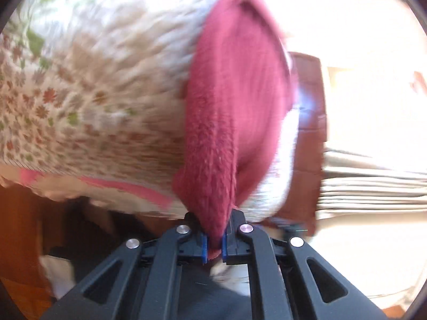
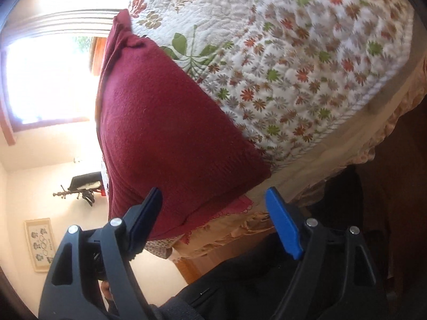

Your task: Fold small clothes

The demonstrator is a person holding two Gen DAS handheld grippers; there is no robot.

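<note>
Left wrist view, though blurred, shows the left gripper [image 1: 214, 242] clamped on a red cloth [image 1: 234, 101] above the floral bedspread [image 1: 80, 93], while the right gripper [image 2: 213, 213] gapes empty just beside it.

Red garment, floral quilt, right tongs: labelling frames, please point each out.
Red garment [image 2: 165, 133]: right wrist view, middle of the cloth.
Floral quilt [image 2: 307, 61]: right wrist view, bare flowered top.
Right tongs [image 2: 213, 221]: right wrist view, midway between fingertips.
</note>
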